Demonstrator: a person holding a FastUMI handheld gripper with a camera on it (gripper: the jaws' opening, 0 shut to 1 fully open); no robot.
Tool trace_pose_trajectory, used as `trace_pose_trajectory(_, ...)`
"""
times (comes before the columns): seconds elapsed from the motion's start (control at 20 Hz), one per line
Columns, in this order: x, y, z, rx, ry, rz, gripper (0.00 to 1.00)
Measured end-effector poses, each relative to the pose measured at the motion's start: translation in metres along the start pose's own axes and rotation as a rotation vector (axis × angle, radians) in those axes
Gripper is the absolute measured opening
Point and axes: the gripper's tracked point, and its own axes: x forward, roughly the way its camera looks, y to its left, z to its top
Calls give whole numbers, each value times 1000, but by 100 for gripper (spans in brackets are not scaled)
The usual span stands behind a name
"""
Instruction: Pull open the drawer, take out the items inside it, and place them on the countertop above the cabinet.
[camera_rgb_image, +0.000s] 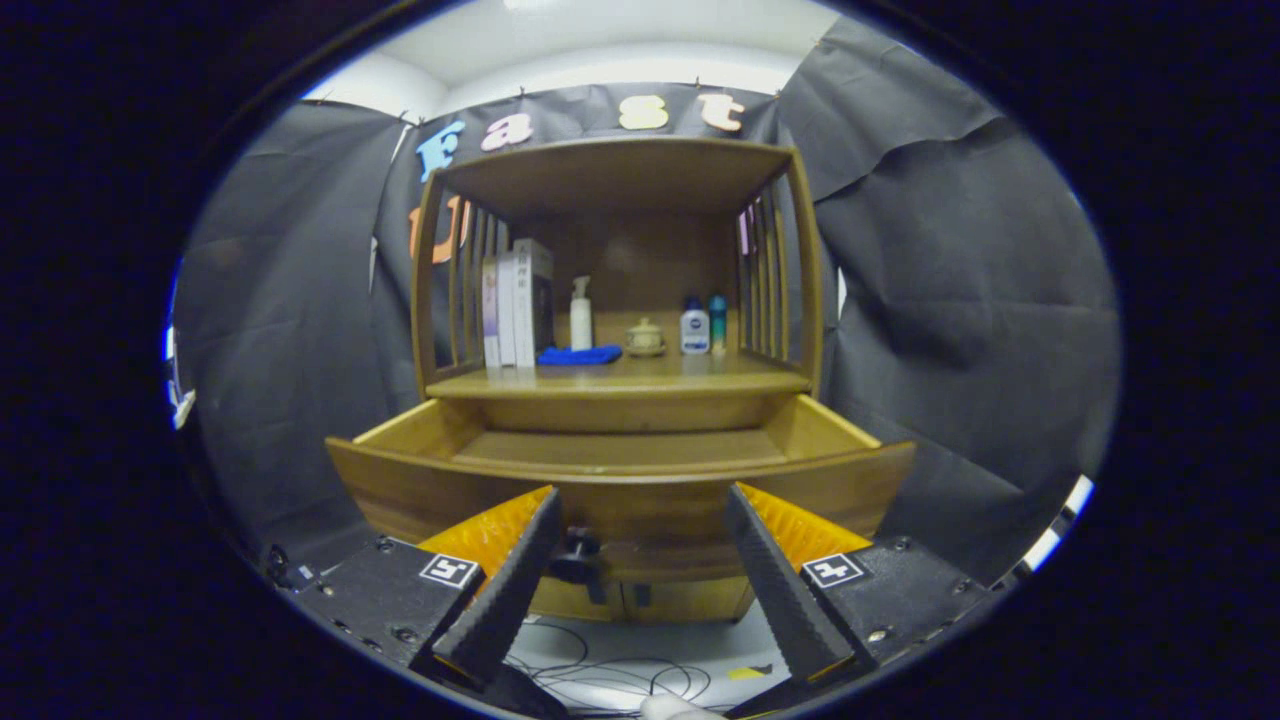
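Observation:
A wooden cabinet (620, 395) stands ahead with its drawer (620, 480) pulled out toward me. The drawer's floor, as far as it shows over the front panel, is bare wood. A dark knob (578, 556) on the drawer front sits just inside my left finger. My gripper (640, 515) is open, its fingers spread wide in front of the drawer panel with nothing between them. On the countertop (700, 378) above the drawer lies a blue cloth (580, 355), with a white spray bottle (581, 315), a small lidded jar (645, 338), a white bottle (694, 328) and a teal bottle (717, 322).
Several upright books (515, 300) stand at the left of the countertop, against the slatted side. A shelf roof (620, 170) covers the countertop. Cables (600, 675) lie on the floor below the drawer. Black cloth walls surround the cabinet.

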Motion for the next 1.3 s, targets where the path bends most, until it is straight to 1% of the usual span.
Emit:
trace_pose_trajectory(0.15, -2, -10, 46, 24, -63, -2, 100)
trace_pose_trajectory(0.35, 19, -18, 102, -3, -99, -36, 100)
trace_pose_trajectory(0.5, 47, -2, 137, -4, -81, -13, 100)
trace_pose_trajectory(0.65, 82, 21, 162, -17, -26, 3, 100)
trace_pose_trajectory(0.7, 95, 28, 164, -31, -3, 4, 100)
trace_pose_trajectory(0.75, 108, 36, 163, -50, 27, 12, 100)
trace_pose_trajectory(0.85, 134, 54, 145, -96, 136, 38, 100)
trace_pose_trajectory(1.0, 168, 74, 88, -104, 382, 79, 100)
trace_pose_trajectory(1.1, 185, 78, 54, -87, 503, 93, 100)
trace_pose_trajectory(1.3, 200, 64, -2, -68, 748, 53, 100)
